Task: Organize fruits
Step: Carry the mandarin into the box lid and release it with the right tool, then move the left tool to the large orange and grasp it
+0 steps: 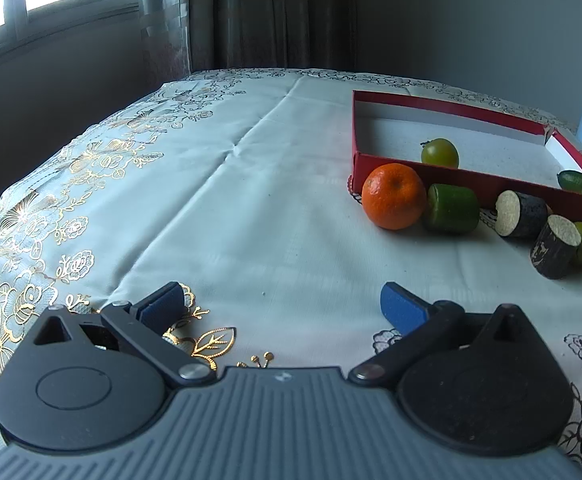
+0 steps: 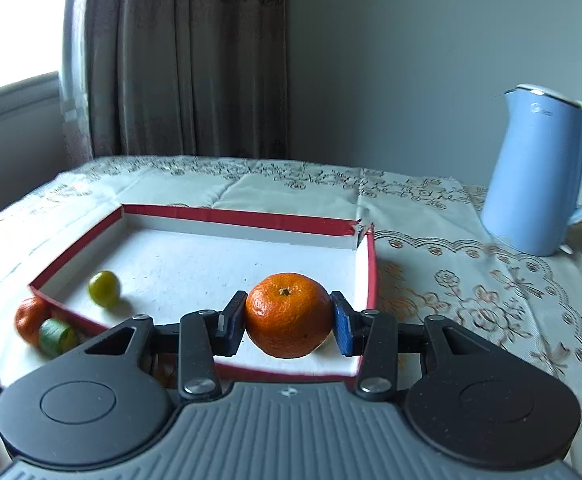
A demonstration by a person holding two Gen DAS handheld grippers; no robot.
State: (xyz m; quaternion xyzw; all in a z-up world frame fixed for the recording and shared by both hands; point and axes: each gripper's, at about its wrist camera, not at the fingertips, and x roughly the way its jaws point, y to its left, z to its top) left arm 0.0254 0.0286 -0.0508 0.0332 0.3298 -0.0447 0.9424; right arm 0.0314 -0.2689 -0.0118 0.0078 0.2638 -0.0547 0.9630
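Right wrist view: the right gripper (image 2: 289,320) is clamping a round orange tangerine (image 2: 288,314) between its blue pads, over the shallow red cardboard box (image 2: 235,216) ahead.

A table under a white embroidered tablecloth (image 1: 251,200) (gold flowers along its edge) carries a shallow red cardboard tray (image 1: 471,178). Beside the tray lie an orange mandarin (image 1: 394,196), a green cylindrical piece (image 1: 451,209) and two dark cork-faced cylinders (image 1: 521,214). A pale blue kettle (image 2: 539,176) stands apart.

The mandarin (image 2: 287,314) I grip has dimpled, faintly shiny peel. My gripper's pads (image 2: 343,330) look like rough blue grit. The tray (image 2: 227,216) seems matt red card, white inside. Tablecloth (image 1: 251,184) is woven cloth with glinting gold embroidery; kettle (image 2: 539,176) smooth, perhaps plastic.
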